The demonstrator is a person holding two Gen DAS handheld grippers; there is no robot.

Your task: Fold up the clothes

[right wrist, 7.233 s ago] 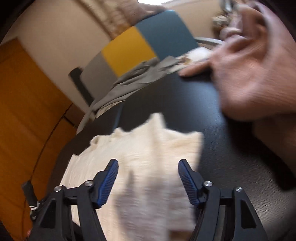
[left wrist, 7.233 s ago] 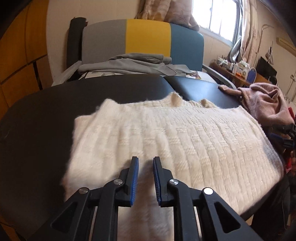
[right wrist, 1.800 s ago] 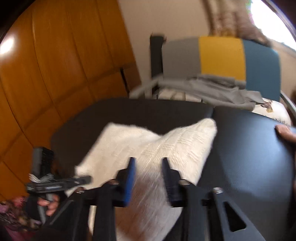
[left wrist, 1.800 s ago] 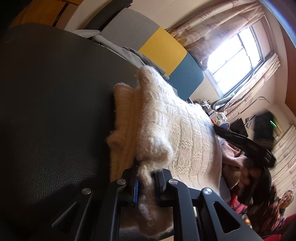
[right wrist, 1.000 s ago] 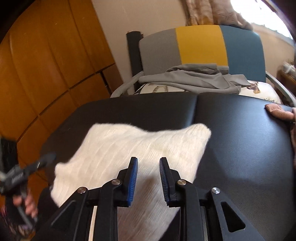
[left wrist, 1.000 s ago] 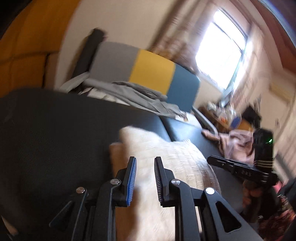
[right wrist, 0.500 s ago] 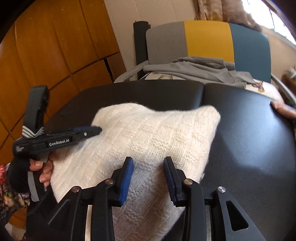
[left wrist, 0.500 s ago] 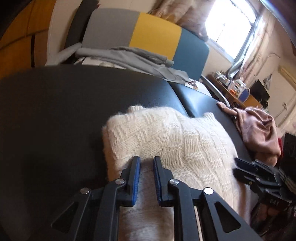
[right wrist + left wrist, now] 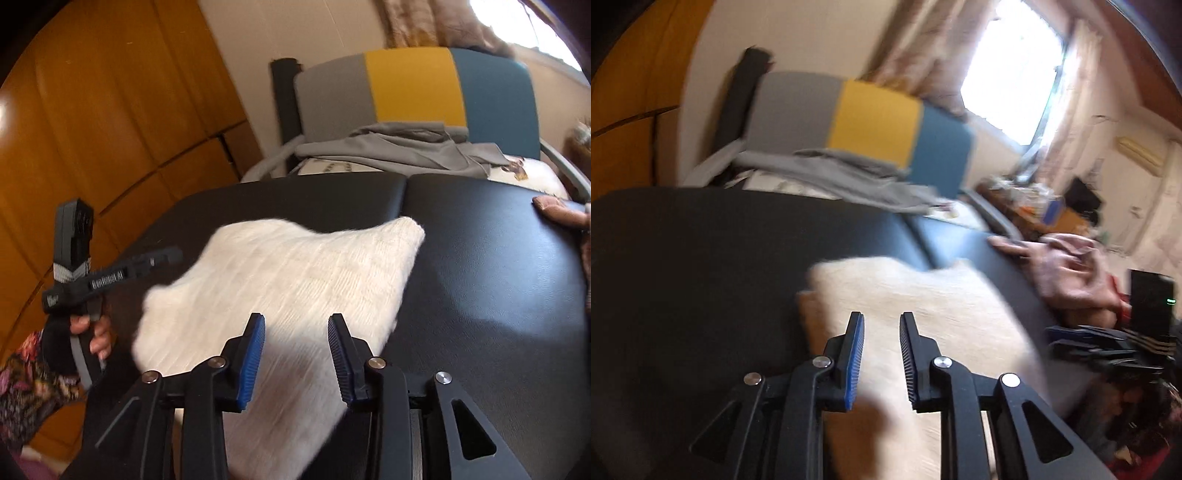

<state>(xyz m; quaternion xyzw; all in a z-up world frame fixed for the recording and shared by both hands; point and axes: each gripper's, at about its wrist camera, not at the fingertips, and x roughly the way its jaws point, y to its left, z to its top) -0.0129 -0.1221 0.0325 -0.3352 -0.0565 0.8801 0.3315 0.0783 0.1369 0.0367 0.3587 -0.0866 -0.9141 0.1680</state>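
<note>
On the black padded table (image 9: 498,266) a cream knitted sweater (image 9: 295,273) lies as a compact, doubled-over pad, its thick stacked edge visible at the left in the left wrist view. Both frames are motion-blurred, so fine layering cannot be confirmed.

Left gripper (image 9: 881,325): jaws stand narrowly apart, nothing between them, poised over the near left part of the sweater (image 9: 923,306). Contact with the knit cannot be determined.

Right gripper (image 9: 296,325): jaws stand moderately apart, wider than the left pair, holding nothing, over the near edge of the garment.

Governing relation: the sweater lies directly ahead of and beneath both pairs of jaws, its long axis running away from the person toward the far right corner near the table seam. The right gripper sits nearer the middle of the near edge; the left gripper is seen from the right wrist view off the sweater's left side, level with its middle.

A pink garment (image 9: 1071,273) lies heaped at the table's right edge, well apart from the sweater. A grey garment (image 9: 402,147) is draped on the tri-coloured chair (image 9: 413,88) behind.

Judgement: the sweater's present form fits either a finished fold being let go or a half-fold awaiting another pass; the pictures do not settle which
</note>
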